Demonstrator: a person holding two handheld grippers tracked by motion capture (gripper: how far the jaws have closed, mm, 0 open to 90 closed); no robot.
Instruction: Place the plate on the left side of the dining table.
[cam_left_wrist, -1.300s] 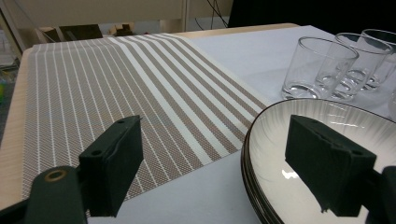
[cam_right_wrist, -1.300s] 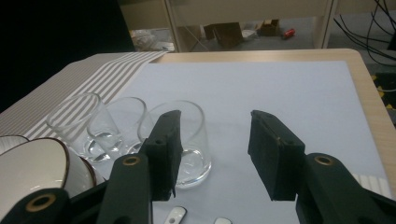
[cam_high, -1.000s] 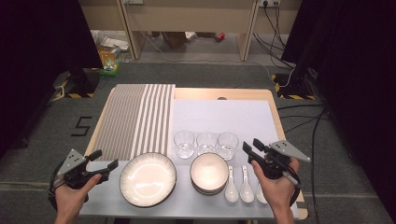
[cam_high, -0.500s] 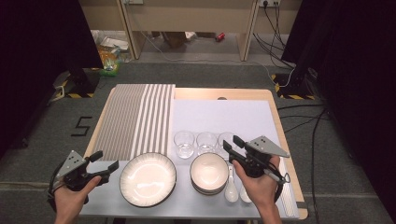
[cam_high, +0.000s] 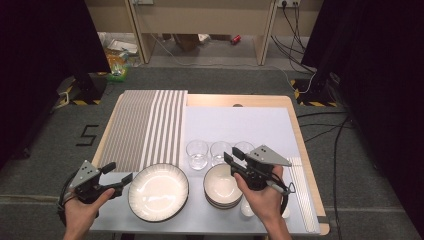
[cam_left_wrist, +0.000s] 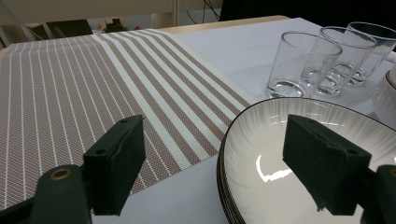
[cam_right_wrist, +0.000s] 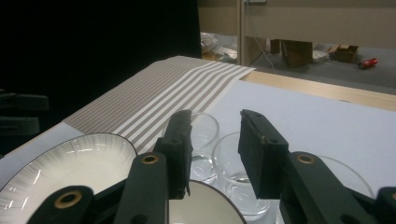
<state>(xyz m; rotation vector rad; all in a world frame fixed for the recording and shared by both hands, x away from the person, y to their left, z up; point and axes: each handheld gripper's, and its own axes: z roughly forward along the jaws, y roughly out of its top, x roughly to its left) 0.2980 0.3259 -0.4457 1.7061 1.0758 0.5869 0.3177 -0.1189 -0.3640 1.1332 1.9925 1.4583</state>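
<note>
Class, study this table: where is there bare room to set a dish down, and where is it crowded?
Free: the pale mat beyond the three glasses, and the whole striped placemat on its left. Crowded: the near edge, where the plate, the stacked bowls and the spoons sit close together.

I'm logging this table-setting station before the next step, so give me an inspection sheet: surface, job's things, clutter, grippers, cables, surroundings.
Surface: wooden table under a pale sheet, with a striped placemat at its left.
Job's things: stack of bowls, large plate, three glasses in a row, white spoons partly hidden by the hand.
Clutter: nothing seen on the table.
Grippers: right gripper over the bowls, jaws just been closing, nothing between them; left gripper open beside the plate, empty.
Cables: black leads on the floor at right.
Surroundings: dark curtains, boxes and litter beyond the table.
</note>
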